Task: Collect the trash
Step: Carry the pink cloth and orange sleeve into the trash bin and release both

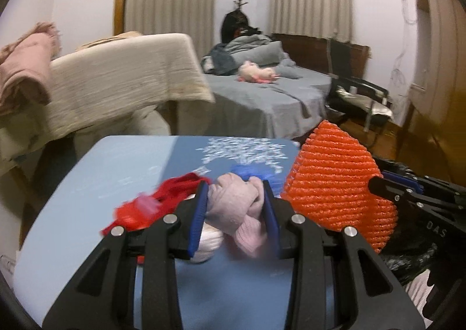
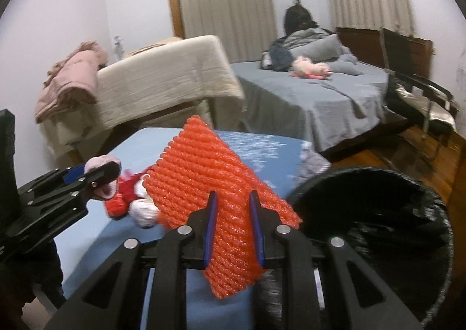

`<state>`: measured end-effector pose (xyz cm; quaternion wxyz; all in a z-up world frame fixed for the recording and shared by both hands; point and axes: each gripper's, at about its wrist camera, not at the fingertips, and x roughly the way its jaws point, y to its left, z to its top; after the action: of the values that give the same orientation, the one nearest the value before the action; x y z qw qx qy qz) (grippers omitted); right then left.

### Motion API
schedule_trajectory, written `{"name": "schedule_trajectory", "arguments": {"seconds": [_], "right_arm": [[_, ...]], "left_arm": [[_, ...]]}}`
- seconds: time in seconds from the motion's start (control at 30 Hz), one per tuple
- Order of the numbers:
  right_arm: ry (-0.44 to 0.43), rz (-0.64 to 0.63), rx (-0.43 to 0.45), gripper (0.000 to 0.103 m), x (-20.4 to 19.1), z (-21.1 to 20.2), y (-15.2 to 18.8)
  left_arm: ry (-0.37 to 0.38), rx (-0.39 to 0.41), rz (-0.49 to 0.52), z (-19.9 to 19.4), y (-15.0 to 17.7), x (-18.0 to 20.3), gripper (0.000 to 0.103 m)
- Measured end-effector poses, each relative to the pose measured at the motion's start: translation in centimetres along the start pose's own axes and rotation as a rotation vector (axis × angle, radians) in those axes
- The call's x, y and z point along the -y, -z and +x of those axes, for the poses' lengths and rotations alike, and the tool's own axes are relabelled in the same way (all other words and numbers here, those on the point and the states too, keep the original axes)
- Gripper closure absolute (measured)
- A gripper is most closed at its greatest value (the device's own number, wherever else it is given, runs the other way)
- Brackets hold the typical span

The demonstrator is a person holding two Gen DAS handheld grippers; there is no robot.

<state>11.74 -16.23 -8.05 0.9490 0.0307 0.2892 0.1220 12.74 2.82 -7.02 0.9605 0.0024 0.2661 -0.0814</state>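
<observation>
Left claw (image 1: 236, 207) partly closed, blue pads (image 1: 198, 213) pressed on either side of a wad of pale pink paper (image 1: 233, 207), lifted clear of the blue table (image 1: 96, 184). Right claw (image 2: 233, 222) closed narrower, pinching one edge of an orange foam net (image 2: 204, 173) that stands tilted between the pads. Red net (image 1: 174, 193) with a small plastic tag lying on the table just left of the left claw, white crumpled paper (image 2: 142, 210) touching it, under the pink wad. Black bin (image 2: 378, 213) lined with a black bag just right of the table, below and right of the orange net, mouth wide. Grey bed (image 2: 305, 97) and a chair draped in a cream cloth (image 1: 122, 79) well beyond the table
</observation>
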Motion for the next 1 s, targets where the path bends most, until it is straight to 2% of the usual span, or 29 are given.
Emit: {"name": "schedule_trajectory", "arguments": {"seconds": [0.57, 0.63, 0.67, 0.73, 0.77, 0.83, 0.97, 1.0], "right_arm": [[0.285, 0.145, -0.018, 0.081, 14.3, -3.1, 2.8], [0.314, 0.153, -0.024, 0.081, 15.4, -3.2, 3.4], [0.325, 0.158, -0.030, 0.079, 15.8, -3.3, 3.6], [0.348, 0.175, -0.038, 0.073, 16.7, -3.4, 4.0], [0.356, 0.177, -0.039, 0.071, 17.0, -3.4, 4.2], [0.374, 0.184, -0.042, 0.057, 17.6, -3.6, 4.6], [0.390, 0.191, -0.030, 0.042, 18.0, -4.1, 4.8], [0.393, 0.189, -0.026, 0.035, 17.9, -4.1, 4.8]], "left_arm": [[0.261, 0.002, 0.091, 6.4, -1.5, 14.4, 0.067], [0.302, -0.006, 0.095, 7.3, -1.4, 15.9, 0.061], [0.315, -0.011, 0.096, 7.4, -1.3, 16.4, 0.059], [0.345, -0.023, 0.102, 8.0, -1.2, 17.5, 0.047], [0.353, -0.026, 0.105, 8.2, -1.1, 17.8, 0.045], [0.362, -0.031, 0.110, 8.4, -1.1, 18.2, 0.042], [0.342, -0.016, 0.106, 8.0, -1.2, 17.9, 0.033], [0.329, -0.013, 0.105, 7.8, -1.2, 17.5, 0.030]]}}
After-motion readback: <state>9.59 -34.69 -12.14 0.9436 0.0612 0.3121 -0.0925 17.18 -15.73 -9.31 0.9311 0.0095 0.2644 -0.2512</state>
